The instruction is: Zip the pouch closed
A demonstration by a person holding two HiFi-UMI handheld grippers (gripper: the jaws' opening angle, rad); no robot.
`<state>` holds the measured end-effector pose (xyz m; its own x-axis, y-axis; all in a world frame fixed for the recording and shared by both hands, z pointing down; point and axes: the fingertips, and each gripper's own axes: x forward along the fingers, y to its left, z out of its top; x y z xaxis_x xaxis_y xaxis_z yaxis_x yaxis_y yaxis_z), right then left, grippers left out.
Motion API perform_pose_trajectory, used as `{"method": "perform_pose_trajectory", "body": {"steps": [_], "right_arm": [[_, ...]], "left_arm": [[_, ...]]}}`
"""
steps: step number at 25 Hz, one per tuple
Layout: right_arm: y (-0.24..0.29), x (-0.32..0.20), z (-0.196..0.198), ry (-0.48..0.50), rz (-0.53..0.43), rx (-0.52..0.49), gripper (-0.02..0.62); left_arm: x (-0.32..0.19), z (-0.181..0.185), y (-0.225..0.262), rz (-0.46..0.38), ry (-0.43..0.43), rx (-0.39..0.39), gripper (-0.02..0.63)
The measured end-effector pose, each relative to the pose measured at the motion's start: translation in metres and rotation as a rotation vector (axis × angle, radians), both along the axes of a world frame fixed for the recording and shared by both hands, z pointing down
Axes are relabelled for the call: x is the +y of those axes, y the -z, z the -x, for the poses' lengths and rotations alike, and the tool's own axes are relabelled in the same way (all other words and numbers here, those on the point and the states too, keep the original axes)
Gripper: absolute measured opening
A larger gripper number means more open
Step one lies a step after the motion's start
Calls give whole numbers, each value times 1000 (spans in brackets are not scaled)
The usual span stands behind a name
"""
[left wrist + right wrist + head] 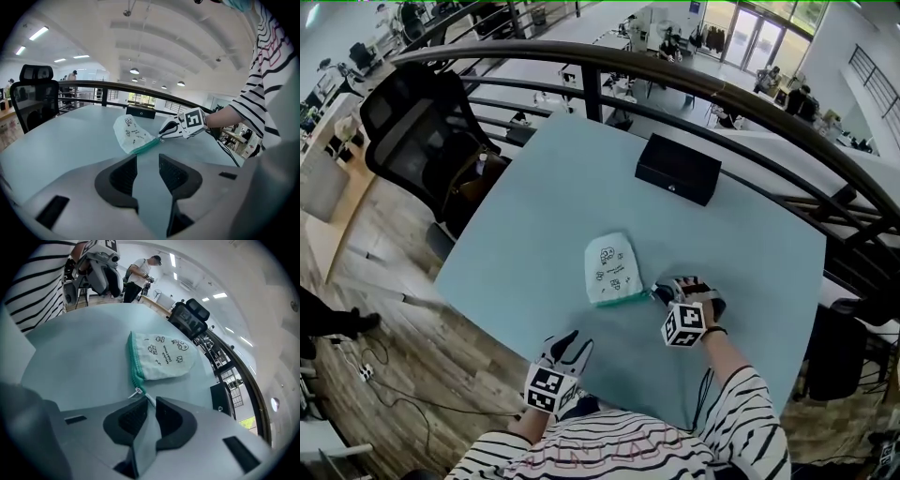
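A white pouch (pixel 609 270) with small doodles lies flat on the pale teal table (pixel 534 206), its green zipper edge (pixel 134 363) toward me. My right gripper (pixel 664 292) is down at the zipper's right end. In the right gripper view its jaws (pixel 151 404) stand a narrow gap apart, with the white zipper pull (pixel 139 391) running in between the tips; I see no pad pressing on it. My left gripper (pixel 567 339) hovers open and empty over the table near its front edge, pointing at the pouch (pixel 130 133) from a short way off.
A black box (pixel 677 169) sits at the table's far side. A black office chair (pixel 422 131) stands off the left edge, and a dark railing (pixel 675 80) curves behind the table. The table's left edge drops to a wooden floor (pixel 366 281).
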<state>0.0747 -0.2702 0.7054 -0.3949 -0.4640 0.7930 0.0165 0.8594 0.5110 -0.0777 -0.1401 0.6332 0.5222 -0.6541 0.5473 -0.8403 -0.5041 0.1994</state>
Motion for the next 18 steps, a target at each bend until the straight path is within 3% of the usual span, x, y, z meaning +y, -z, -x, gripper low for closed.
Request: {"method": "perform_pose_trajectory", "body": {"steps": [3,6,11,18], "right_arm": [[-3,7,0,4,39,3,44],[-3,15,0,-61,128,-42,37],[10,31,8,-245,331,-215,32],[32,57,30,-399,495,-405,29]], "left_arm": [[0,5,-1,4,9,-2,124],[-3,8,-2,2,14,-2,124],[-7,6,0,-12,3,0,124],[-5,-6,6,-38,-58,-5,124]]}}
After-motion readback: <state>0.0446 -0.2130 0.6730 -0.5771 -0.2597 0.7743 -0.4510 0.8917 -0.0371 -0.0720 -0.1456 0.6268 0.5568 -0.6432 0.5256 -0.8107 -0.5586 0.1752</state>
